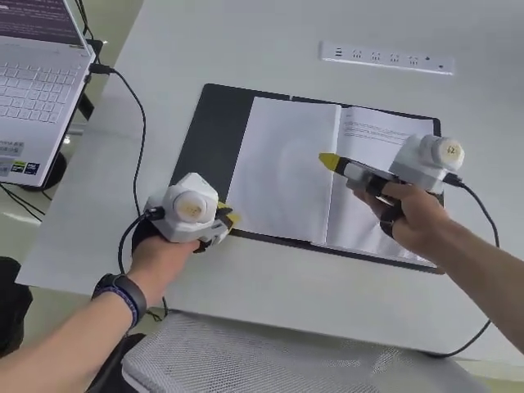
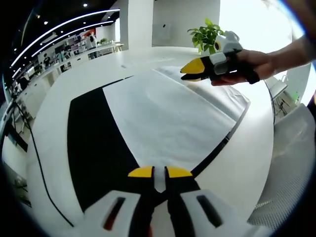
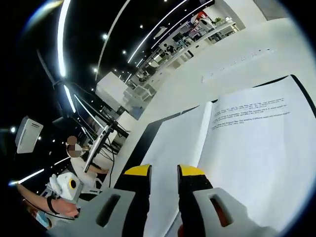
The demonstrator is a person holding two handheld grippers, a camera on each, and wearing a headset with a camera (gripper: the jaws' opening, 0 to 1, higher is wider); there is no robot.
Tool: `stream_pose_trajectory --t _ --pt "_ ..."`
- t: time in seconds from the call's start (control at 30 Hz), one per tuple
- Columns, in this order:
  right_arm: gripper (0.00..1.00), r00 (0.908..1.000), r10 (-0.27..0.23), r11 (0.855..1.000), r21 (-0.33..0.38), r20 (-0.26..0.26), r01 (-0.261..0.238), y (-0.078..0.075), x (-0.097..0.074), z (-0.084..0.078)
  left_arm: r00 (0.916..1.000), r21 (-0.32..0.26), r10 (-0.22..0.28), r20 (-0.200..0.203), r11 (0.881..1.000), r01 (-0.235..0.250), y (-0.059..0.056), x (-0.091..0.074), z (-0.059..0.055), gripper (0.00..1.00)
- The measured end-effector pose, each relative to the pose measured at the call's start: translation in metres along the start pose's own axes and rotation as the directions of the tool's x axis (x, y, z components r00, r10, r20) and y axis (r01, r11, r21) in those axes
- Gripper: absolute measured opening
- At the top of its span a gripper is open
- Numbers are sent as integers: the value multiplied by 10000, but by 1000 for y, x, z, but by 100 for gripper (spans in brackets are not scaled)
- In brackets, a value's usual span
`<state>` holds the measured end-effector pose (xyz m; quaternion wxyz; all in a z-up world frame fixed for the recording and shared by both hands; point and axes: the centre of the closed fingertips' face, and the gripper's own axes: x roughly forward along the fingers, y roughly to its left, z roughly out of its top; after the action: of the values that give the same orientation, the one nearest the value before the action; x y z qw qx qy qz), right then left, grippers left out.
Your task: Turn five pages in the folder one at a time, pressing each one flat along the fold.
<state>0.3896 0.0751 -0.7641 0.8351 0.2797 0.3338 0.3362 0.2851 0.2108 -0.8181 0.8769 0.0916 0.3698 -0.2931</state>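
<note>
Presently the folder (image 1: 214, 131) lies open on the white desk (image 1: 246, 49), well apart from the laptop (image 1: 41, 74) and the power strip (image 1: 385, 57). A blank turned page (image 1: 282, 164) lies on its left side and a printed page (image 1: 381, 131) on its right, with the fold (image 1: 337, 123) running between them.

The right tongs (image 1: 327, 162) hover just over the fold, about midway along it. Their tips point toward the blank sheet and are parted by a narrow gap, with nothing held. Contact with the paper cannot be confirmed. The left tongs (image 1: 228, 219) sit at the near left corner of the folder, beside the edge of the blank sheet, closed to a slit and empty.

Judgement: the step in hand appears to be pressing the turned sheet along the fold.

Risks noted:
- Hard tips dragged along the fold at a steep angle could score or wrinkle the sheet.
- The left tongs appear to sit beside the corner rather than bear on it, so a sideways push could slide the folder on the smooth desk.
- A sheet pressed too lightly may lift again.
- On the next lift, the tips could catch two sheets together and spoil the count.
</note>
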Motion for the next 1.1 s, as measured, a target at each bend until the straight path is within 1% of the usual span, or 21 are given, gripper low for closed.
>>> stream_pose_trajectory --t 0.07,0.13,0.2,0.27,0.3,0.4,0.47,0.5,0.57,0.63,0.8,0.87,0.93,1.1 --pt "15 10000 38 10000 91 62 -38 -2 3 1 10000 104 38 -19 9999 -38 0 0 0 6" --pt "11 10000 35 9999 111 74 -35 -4 5 1 10000 32 42 4 10000 -42 -1 0 0 6" --pt "7 10000 -22 9999 152 72 21 -7 7 1 10000 36 66 27 10000 -66 0 0 0 5" --pt "3 9996 -175 9992 373 229 166 -13 8 2 10000 22 94 30 10000 -94 1 0 0 4" --pt "3 9991 -232 9980 594 361 210 -16 8 3 9999 5 115 29 9999 -115 1 0 0 4" --pt "0 9989 -298 9975 652 367 274 -20 7 1 9999 -128 156 36 9998 -156 3 0 0 2" --pt "0 9992 -328 9970 706 230 311 -22 8 -3 9999 -359 112 80 9993 -109 2 -1 0 3" --pt "0 9993 -351 9957 865 151 336 -23 8 -6 9999 -509 82 128 9987 -76 2 -1 0 4" --pt "0 9995 -239 9954 929 228 217 -22 7 -6 9998 -630 19 192 9980 -7 0 -1 0 6" --pt "0 9994 -247 9957 900 258 223 -22 7 -7 9997 -638 -3 229 9980 18 -1 -1 0 7" --pt "0 9994 -144 9926 1207 329 103 -24 7 -5 9998 -613 76 187 9981 -64 0 0 0 7" --pt "0 9994 -68 9907 1363 336 22 -22 7 -4 9997 -753 95 206 9971 -79 1 0 0 6" --pt "0 9992 -55 9911 1328 387 3 -21 7 -3 9997 -776 96 222 9970 -78 1 0 0 6" --pt "0 9984 -124 9899 1418 555 44 -22 12 6 9997 -736 93 213 9973 -78 0 1 0 8"
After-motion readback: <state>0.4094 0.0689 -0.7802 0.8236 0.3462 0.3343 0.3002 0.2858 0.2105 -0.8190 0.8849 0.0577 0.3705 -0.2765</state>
